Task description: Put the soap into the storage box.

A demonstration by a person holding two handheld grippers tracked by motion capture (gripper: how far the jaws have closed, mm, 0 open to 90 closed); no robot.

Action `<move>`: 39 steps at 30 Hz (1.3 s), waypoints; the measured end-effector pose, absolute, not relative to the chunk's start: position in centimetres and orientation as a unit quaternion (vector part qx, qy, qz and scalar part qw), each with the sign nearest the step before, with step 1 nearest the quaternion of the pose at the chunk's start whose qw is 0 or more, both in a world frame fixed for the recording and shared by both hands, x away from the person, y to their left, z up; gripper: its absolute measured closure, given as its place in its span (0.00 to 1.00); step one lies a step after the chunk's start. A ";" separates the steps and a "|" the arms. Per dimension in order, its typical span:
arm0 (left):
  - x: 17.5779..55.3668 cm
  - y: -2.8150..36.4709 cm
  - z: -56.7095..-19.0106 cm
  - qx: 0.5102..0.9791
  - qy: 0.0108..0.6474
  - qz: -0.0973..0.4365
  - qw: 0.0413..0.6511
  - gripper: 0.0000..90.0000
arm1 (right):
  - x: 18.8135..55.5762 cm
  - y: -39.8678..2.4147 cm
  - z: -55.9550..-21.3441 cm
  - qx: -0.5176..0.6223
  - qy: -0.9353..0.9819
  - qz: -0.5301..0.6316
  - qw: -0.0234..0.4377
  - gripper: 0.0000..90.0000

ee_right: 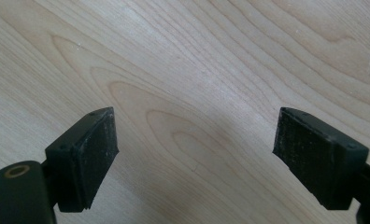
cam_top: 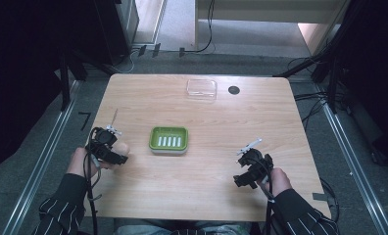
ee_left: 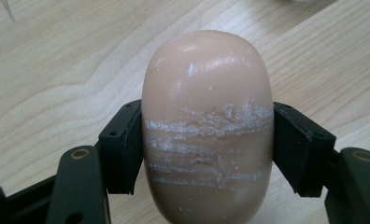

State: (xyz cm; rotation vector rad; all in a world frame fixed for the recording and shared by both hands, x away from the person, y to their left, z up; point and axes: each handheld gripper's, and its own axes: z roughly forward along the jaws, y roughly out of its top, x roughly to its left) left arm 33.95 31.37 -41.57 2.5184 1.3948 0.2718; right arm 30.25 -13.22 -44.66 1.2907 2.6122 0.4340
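Left hand-held gripper [cam_top: 114, 147], lower left of frame: jaws clamped on a peach-coloured soap bar [ee_left: 206, 126], its surface scuffed white. Right hand-held gripper [cam_top: 250, 166], lower right: jaws spread wide over bare desk [cam_top: 206, 186]. Green tray [cam_top: 168, 139], centre of desk. Clear lid [cam_top: 201, 89], upper centre, near far edge.

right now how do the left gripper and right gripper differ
The left gripper is shut on a peach-coloured soap bar; the right gripper is open and holds nothing. The left sits near the green soap dish; the right sits farther off. Both have black jaws over the wooden table.
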 end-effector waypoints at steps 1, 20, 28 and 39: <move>34.1 31.2 -41.5 0.866 0.476 0.092 0.126 0.37 | 30.3 -13.3 -44.7 0.434 0.883 0.147 0.099 0.16; 35.3 29.8 -40.9 0.878 0.449 0.104 0.130 0.37 | 30.3 -13.2 -44.7 0.434 0.884 0.141 0.099 0.16; 35.9 29.3 -40.6 0.882 0.438 0.107 0.135 0.37 | 30.4 -13.1 -44.8 0.433 0.885 0.141 0.100 0.16; 36.7 28.4 -40.3 0.890 0.419 0.111 0.141 0.37 | 30.4 -13.2 -44.9 0.434 0.885 0.139 0.100 0.16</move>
